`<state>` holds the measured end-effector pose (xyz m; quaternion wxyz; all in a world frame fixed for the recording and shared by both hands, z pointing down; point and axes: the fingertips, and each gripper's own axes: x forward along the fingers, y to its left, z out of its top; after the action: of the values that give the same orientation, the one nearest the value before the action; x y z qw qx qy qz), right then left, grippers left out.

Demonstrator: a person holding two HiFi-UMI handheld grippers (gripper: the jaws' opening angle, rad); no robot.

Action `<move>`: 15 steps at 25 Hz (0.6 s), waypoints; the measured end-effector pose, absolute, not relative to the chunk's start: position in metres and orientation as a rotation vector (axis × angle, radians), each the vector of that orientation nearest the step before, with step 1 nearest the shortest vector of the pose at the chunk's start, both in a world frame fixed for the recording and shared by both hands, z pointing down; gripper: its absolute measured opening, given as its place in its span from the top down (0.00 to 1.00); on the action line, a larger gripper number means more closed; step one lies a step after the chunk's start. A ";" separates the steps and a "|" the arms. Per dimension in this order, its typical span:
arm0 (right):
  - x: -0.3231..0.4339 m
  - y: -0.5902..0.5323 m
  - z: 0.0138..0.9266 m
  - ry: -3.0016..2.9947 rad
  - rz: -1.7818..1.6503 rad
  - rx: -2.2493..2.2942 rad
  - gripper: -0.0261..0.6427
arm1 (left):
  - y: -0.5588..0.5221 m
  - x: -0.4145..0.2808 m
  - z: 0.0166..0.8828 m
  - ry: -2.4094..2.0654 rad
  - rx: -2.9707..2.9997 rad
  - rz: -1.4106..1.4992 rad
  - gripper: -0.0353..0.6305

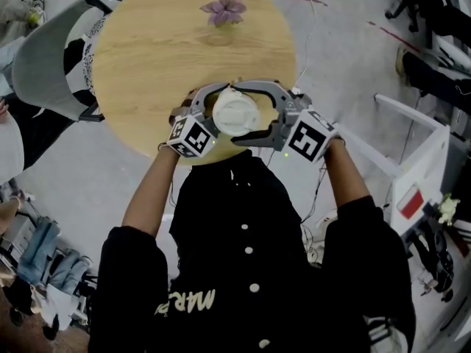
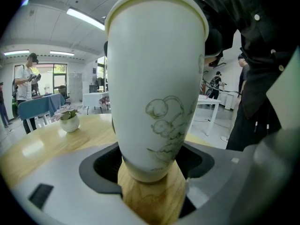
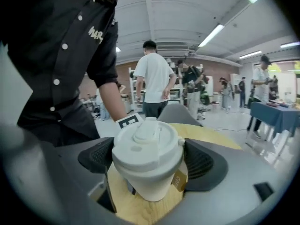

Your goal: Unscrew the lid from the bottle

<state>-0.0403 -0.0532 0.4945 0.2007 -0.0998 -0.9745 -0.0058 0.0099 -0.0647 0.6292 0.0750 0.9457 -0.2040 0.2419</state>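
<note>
A white bottle with a faint flower drawing stands at the near edge of the round wooden table. Its white lid with a flip tab faces up. My left gripper comes in from the left, and in the left gripper view its dark pads press the bottle's narrow lower body, so the left gripper is shut on it. From the right, my right gripper reaches around the top. In the right gripper view the lid fills the gap of the right gripper, with both pads against its rim.
A small potted plant sits at the table's far side, also seen as a plant in the left gripper view. A grey chair stands at the left, a white frame at the right. Several people stand in the room behind.
</note>
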 end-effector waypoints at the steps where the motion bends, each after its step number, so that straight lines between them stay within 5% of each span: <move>1: -0.040 -0.051 0.495 -2.698 -0.027 -0.375 0.27 | -0.065 0.010 0.629 -0.612 2.837 0.726 0.42; 15: -0.025 -0.057 0.495 -2.681 0.093 -0.085 0.18 | -0.063 0.009 0.629 -0.614 2.835 0.721 0.42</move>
<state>-0.0245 -0.0569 0.4948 0.2270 -0.0310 -0.9728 0.0336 0.0087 -0.0634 0.6292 0.0764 0.9457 -0.2048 0.2407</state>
